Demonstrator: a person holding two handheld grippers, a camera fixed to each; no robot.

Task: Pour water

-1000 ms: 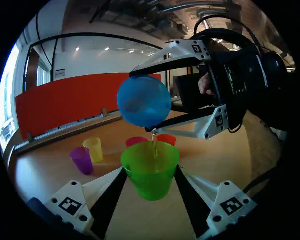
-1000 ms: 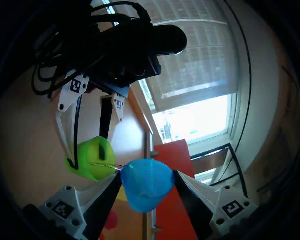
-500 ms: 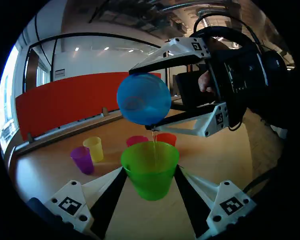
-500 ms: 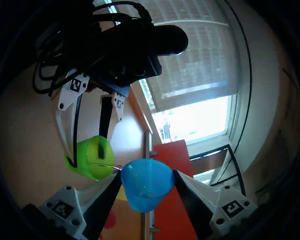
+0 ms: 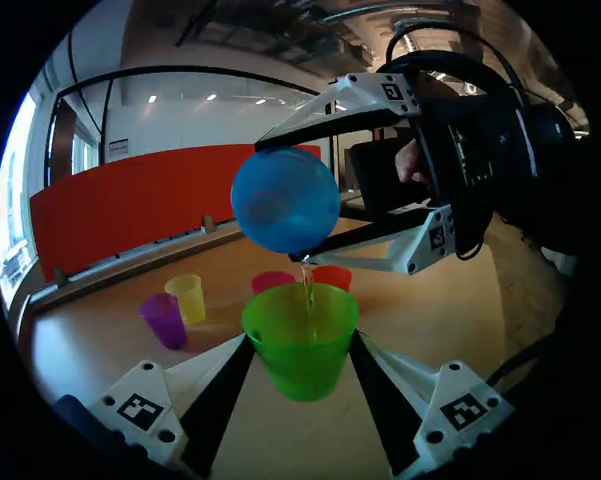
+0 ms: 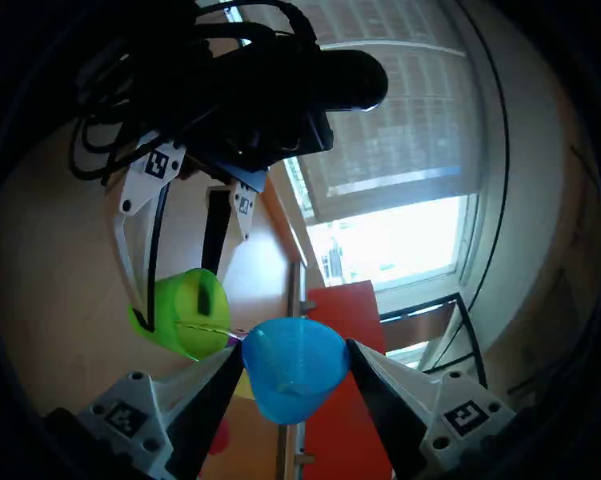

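Observation:
In the left gripper view my left gripper is shut on a green cup, held upright above the wooden table. Above it my right gripper is shut on a blue cup, tipped on its side. A thin stream of water falls from the blue cup's rim into the green cup. In the right gripper view the blue cup sits between the right gripper fingers, with the green cup and the left gripper beyond it.
Behind the green cup stand a purple cup, a yellow cup, a pink cup and an orange cup. A red partition runs along the table's far edge. A hand holds the right gripper.
The blue cup and the right gripper have shifted slightly up and left. Water keeps running into the green cup, which has stayed where it was.

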